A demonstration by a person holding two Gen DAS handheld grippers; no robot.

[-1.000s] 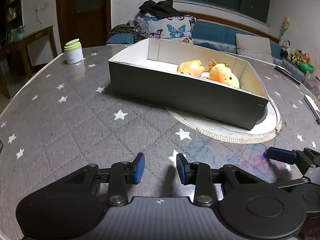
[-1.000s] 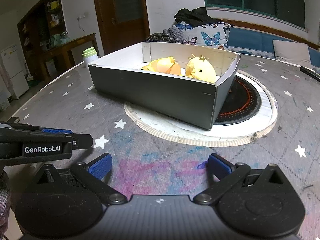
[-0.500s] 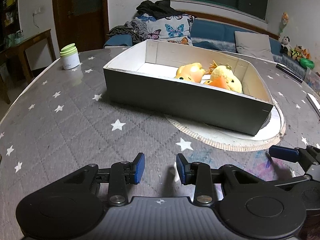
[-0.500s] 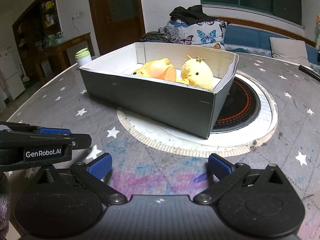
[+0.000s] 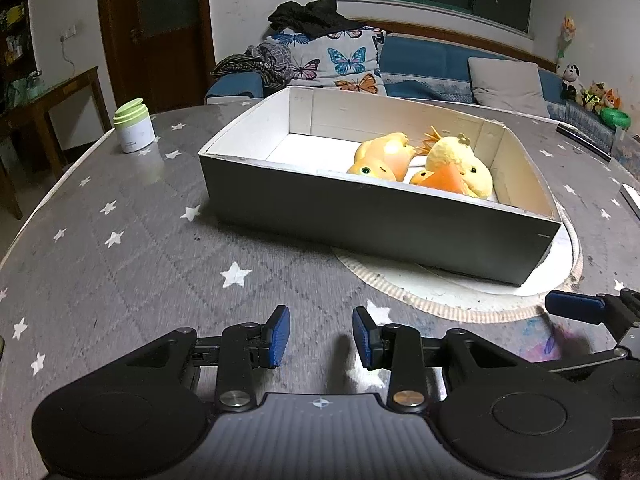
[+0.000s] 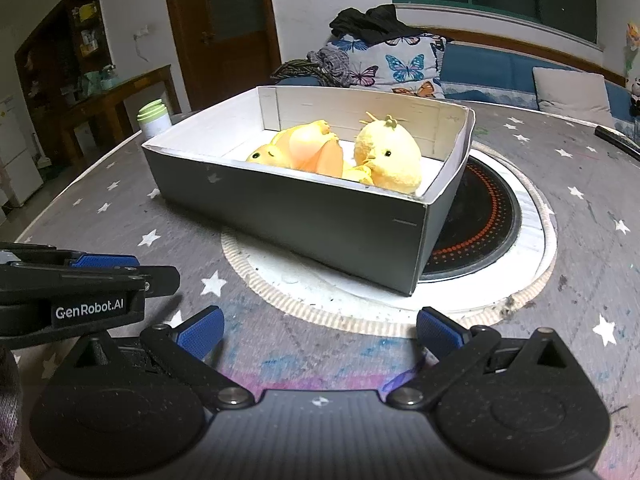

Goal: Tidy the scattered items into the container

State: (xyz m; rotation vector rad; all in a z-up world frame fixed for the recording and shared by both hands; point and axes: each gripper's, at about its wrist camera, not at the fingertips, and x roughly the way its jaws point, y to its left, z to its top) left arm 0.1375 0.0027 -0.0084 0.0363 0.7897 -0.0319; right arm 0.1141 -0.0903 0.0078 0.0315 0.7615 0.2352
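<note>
toys sat in the right half of the box (image 5: 376, 220) on the star-print tabletop (image 5: 132, 256): an orange duck (image 5: 380, 158) on the left, a yellow chick (image 5: 464, 166) touching it on the right. a green-lidded jar (image 5: 133, 125) stood far left. left tongs (image 5: 320, 335) hovered narrowly parted, holding nothing; right tongs (image 6: 320, 330) spread wide, holding nothing.

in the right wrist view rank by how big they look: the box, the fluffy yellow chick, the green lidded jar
1. grey box
2. yellow chick plush
3. green-lidded jar; it sits farther from the camera, so its true size next to the chick is unsure.
</note>
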